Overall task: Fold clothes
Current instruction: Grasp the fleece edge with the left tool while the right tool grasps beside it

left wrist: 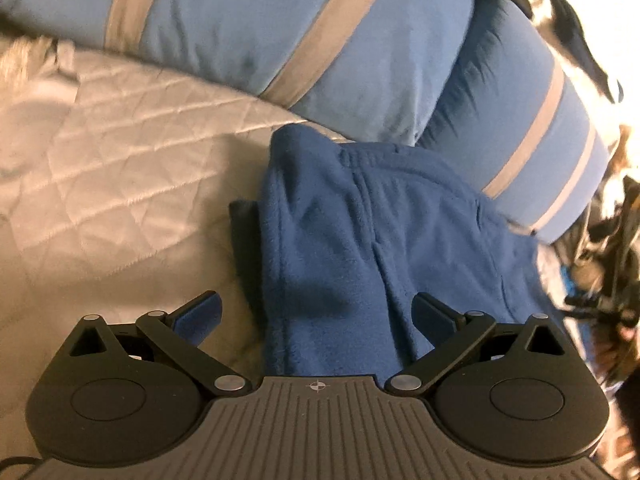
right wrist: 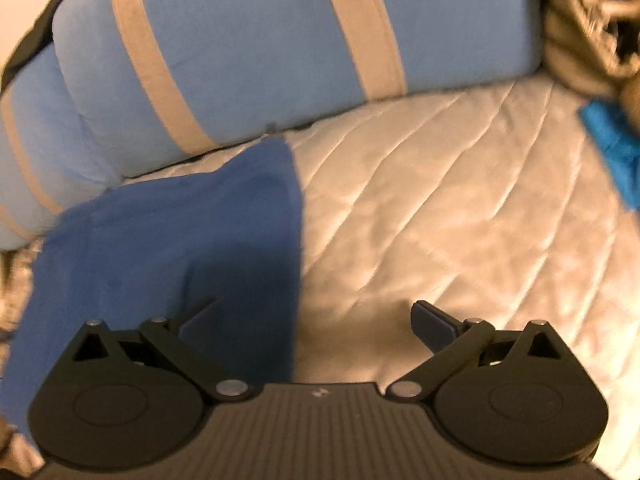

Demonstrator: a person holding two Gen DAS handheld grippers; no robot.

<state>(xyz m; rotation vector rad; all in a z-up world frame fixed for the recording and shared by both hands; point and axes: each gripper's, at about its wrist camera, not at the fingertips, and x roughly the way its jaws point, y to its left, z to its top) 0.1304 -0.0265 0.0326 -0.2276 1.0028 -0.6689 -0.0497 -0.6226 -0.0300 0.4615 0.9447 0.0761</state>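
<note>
A dark blue fleece garment (left wrist: pixel 360 240) lies in a folded stack on the quilted bedspread (left wrist: pixel 120 160), its far end against the striped pillows. My left gripper (left wrist: pixel 316 316) hovers open over the garment's near end, with the cloth between and below its fingers but not pinched. In the right wrist view the same fleece garment (right wrist: pixel 180 248) lies at the left. My right gripper (right wrist: pixel 314 320) is open above its right edge, the left finger over the cloth and the right finger over the bare bedspread (right wrist: pixel 440 220).
Two light blue pillows with tan stripes (left wrist: pixel 280 32) (right wrist: pixel 260 40) line the far side of the bed. A bright blue cloth (right wrist: pixel 612 152) lies at the right edge of the bed. Dark clutter (left wrist: pixel 600 260) sits beyond the bed's right side.
</note>
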